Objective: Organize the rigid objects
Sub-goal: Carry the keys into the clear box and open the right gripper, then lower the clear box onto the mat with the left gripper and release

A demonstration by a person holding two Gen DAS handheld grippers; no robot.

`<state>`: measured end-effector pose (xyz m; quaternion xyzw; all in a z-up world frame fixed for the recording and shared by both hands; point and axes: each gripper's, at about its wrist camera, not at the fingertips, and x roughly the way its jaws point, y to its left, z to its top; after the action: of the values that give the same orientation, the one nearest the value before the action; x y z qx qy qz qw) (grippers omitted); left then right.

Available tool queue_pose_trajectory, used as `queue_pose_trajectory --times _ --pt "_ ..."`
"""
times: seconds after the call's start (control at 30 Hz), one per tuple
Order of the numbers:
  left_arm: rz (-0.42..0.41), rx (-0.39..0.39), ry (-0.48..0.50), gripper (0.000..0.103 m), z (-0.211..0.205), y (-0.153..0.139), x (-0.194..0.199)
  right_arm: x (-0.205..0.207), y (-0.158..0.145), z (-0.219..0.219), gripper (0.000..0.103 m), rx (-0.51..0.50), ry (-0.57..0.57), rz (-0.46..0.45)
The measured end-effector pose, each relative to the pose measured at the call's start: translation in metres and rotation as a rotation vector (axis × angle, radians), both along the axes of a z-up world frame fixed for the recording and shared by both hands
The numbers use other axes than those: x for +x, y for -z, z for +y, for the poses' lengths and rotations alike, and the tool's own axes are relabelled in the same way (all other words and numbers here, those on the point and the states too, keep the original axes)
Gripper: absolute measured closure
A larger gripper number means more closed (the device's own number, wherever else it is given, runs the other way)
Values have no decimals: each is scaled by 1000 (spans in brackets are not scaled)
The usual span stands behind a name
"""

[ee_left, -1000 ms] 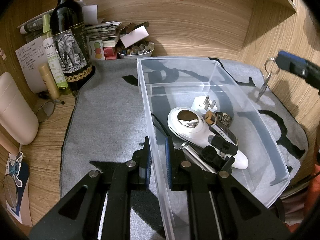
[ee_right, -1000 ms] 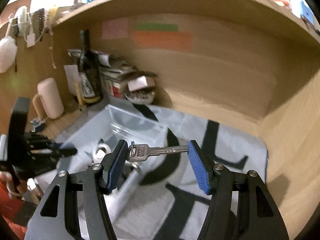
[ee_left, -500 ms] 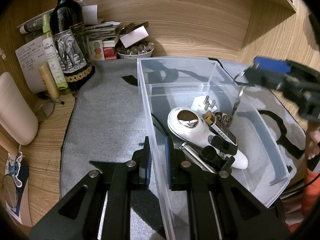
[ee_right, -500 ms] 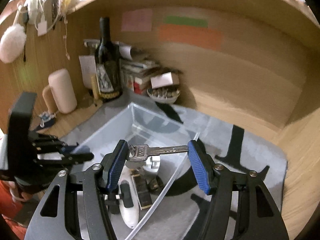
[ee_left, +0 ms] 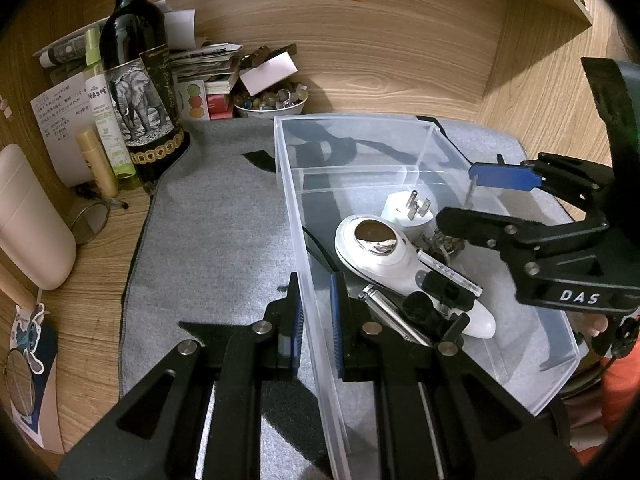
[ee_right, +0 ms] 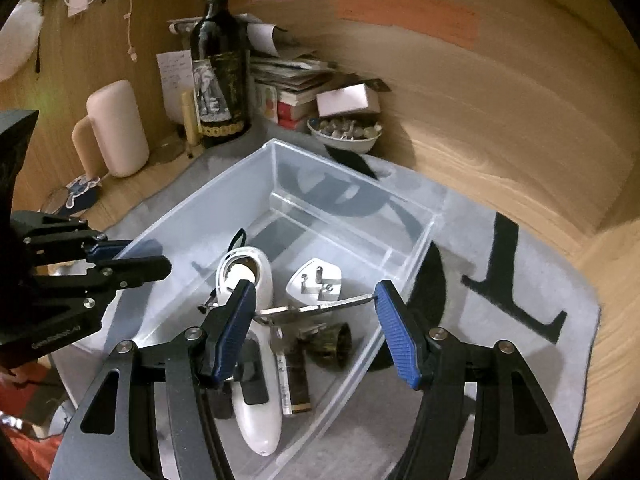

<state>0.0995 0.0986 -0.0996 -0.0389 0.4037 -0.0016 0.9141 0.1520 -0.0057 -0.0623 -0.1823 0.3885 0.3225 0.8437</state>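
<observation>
At the bottom of the left wrist frame, I am clamping my left gripper (ee_left: 315,312) on the near wall of the clear bin (ee_left: 304,216), one pad outside and one inside, steadying it on the grey mat (ee_left: 208,216). In the lower middle of the right wrist frame, I am holding the key (ee_right: 316,306) lengthwise between the blue pads of my right gripper (ee_right: 316,332), pinched end to end, hovering over the open bin and not yet let go. Just beyond and below it, things are already lying inside: a white handheld device (ee_right: 256,360), a white plug (ee_right: 318,282) with prongs up, and some small dark pieces I cannot make out. I am judging the sorting well along, with the key's drop the step in hand. Farther back, in the upper left, the wine bottle (ee_left: 138,80) and a bowl of small bits (ee_left: 272,102) are sitting on the surface (ee_left: 92,280); whether they belong to the job I cannot tell.
</observation>
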Motion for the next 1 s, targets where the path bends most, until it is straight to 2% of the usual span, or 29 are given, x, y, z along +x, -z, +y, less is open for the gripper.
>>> queue_pose_trajectory --times 0.3,0.5,0.73,0.8,0.83,0.87,1.0 --pt "0 1 1 92 1 0 0 -2 1 5 42 -26 -12 -4" --pt "-5 14 -2 92 -2 -3 0 -8 -9 -3 35 14 2 -12" --pt "-53 41 -27 92 -4 -25 -8 -22 -32 -16 30 67 21 -65" --pt "-79 44 -28 92 -6 -35 -12 -28 -40 -22 26 87 28 -80" --pt "-91 47 -27 92 -7 -39 -14 -30 -43 -24 20 95 32 -87" --pt "-105 50 -26 88 -8 -44 -16 -33 -47 -27 17 108 40 -99" --pt "-181 55 -9 65 -22 -65 -30 -46 -61 -41 16 138 66 -147"
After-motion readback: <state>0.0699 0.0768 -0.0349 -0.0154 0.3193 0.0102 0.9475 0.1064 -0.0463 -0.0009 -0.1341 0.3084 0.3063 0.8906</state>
